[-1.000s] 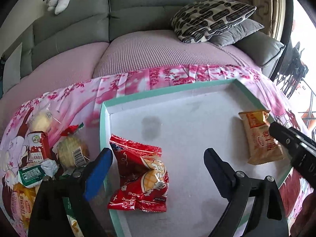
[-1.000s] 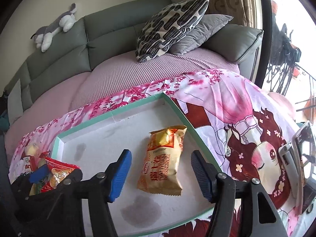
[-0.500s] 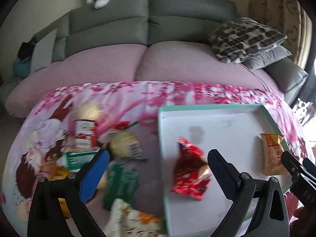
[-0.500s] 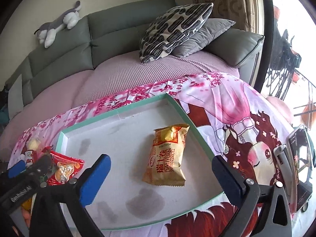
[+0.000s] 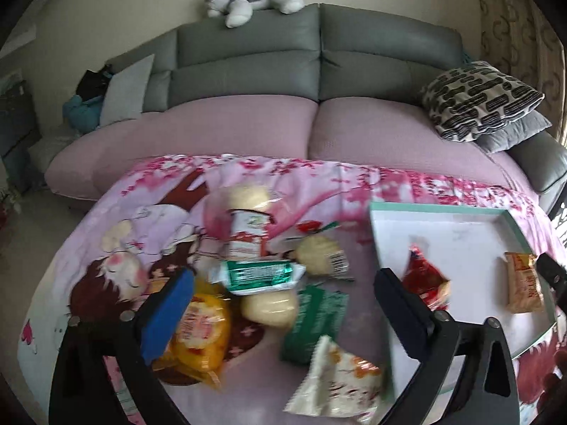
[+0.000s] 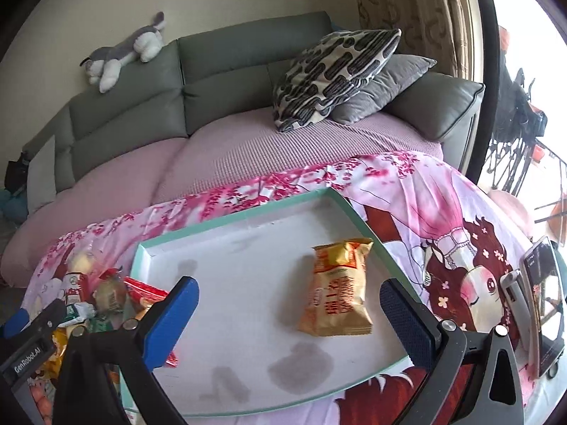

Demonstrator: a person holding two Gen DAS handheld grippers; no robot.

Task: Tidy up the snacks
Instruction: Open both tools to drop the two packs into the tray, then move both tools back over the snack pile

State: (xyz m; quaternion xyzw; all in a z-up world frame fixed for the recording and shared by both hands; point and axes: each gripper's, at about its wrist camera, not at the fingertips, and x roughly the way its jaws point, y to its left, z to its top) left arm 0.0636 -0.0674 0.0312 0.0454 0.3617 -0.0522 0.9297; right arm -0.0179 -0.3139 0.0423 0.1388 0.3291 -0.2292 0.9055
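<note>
Gaping wide and empty, both jaws, crinkly foil packets (image 5: 244, 272), flat teal-rimmed tray (image 6: 226, 220)

Table under pink floral cloth (image 5: 149, 219), teal-rimmed white tray (image 6: 234, 217) at right, loose snack packets (image 5: 258, 276) heaped at left, phone (image 6: 542, 304) at far right.

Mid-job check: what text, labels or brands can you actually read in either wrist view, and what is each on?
"GenRobot.AI": on the left gripper, seen in the right wrist view.
Orange packet in the tray: large red characters and a line of Latin letters, too blurred to read.
Red packet, green packets and the other snacks on the cloth: print too blurred to read.
Phone screen: nothing legible.
</note>
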